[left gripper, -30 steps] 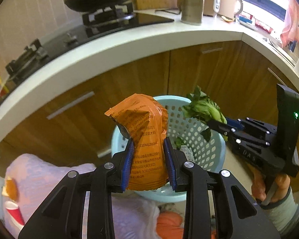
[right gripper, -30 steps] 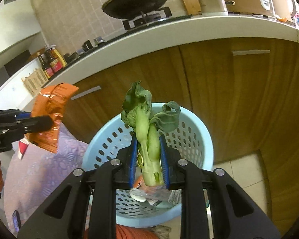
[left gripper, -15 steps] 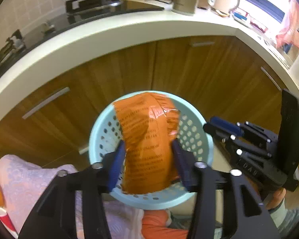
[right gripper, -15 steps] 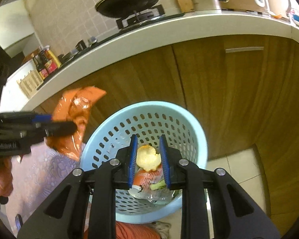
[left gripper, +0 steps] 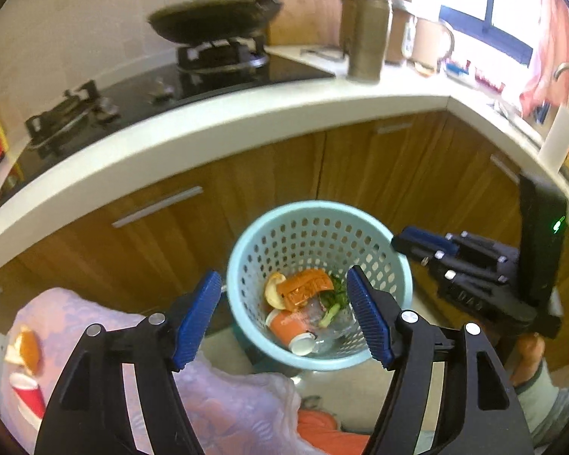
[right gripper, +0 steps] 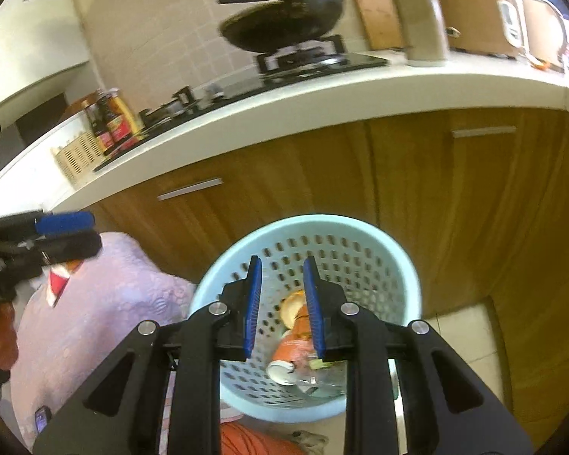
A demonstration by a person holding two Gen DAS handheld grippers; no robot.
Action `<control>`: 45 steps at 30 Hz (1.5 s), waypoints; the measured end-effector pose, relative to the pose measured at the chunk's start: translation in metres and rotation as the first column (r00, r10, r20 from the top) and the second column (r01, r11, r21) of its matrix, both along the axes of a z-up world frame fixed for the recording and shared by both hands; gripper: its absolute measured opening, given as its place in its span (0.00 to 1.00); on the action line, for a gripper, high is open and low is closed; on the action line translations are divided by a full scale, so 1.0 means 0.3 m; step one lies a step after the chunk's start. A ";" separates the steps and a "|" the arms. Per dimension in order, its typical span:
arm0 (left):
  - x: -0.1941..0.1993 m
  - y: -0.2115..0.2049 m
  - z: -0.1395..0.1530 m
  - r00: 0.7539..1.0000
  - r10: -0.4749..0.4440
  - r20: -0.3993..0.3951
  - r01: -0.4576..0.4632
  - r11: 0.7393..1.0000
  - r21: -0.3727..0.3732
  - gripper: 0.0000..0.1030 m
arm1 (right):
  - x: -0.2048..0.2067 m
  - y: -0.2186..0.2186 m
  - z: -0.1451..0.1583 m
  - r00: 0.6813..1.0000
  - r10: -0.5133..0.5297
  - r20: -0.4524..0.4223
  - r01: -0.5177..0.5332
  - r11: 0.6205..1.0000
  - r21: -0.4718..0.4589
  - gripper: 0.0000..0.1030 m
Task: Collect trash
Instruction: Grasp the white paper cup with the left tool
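Both claws empty above the bin

Left wrist: the left gripper [left gripper: 284, 313] gaped wide, holding nothing; the orange wrapper [left gripper: 303, 289] lay inside the blue basket [left gripper: 246, 261]. Right wrist: the right gripper [right gripper: 282, 303] stood narrowly parted, empty. The drop looked finished; next, fetching the red cup [right gripper: 58, 282].

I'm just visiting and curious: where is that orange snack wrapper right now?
In the left wrist view the orange wrapper lies inside the light blue basket on the floor below the wooden cabinets, beside a piece of orange peel and above an orange paper cup.
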State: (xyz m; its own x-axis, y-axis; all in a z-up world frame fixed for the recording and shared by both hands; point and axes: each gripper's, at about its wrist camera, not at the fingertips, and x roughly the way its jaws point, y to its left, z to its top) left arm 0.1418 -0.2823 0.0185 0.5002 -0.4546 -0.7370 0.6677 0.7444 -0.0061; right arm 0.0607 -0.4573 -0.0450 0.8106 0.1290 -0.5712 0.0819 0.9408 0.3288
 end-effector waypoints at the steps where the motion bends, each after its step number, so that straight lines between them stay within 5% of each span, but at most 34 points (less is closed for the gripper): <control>1: -0.005 0.023 0.013 1.000 0.010 0.008 -0.010 1.000 -0.010 0.65 | 0.001 0.023 0.009 1.000 0.013 0.003 -0.013 1.000 -0.006 0.20; 10: -0.080 0.302 0.114 0.987 0.133 0.095 -0.122 0.986 -0.114 0.68 | 0.012 0.225 0.088 0.991 0.122 0.050 -0.119 0.991 -0.064 0.29; 17: -0.117 0.620 0.146 0.945 0.306 0.120 -0.277 0.938 -0.207 0.70 | 0.085 0.516 0.113 0.952 0.298 0.071 -0.287 0.949 -0.134 0.38; 27: -0.139 1.033 0.109 0.845 0.523 0.113 -0.479 0.833 -0.276 0.78 | 0.210 0.915 0.103 0.840 0.524 0.145 -0.508 0.851 -0.133 0.57; 31: -0.110 1.204 0.050 0.794 0.606 0.047 -0.560 0.760 -0.330 0.83 | 0.263 1.003 0.076 0.816 0.564 0.129 -0.553 0.826 -0.109 0.58; 35: -0.020 1.303 -0.049 0.773 0.631 -0.066 -0.608 0.709 -0.357 0.83 | 0.326 1.048 0.067 0.799 0.593 0.099 -0.589 0.805 -0.072 0.58; 42: 0.201 1.288 -0.239 0.750 0.655 -0.096 -0.658 0.721 -0.217 0.83 | 0.425 1.103 0.024 0.782 0.621 0.046 -0.620 0.783 -0.046 0.60; 45: 0.253 1.312 -0.302 0.772 0.614 -0.165 -0.635 0.733 -0.246 0.86 | 0.450 1.099 -0.003 0.777 0.629 0.021 -0.628 0.778 -0.012 0.60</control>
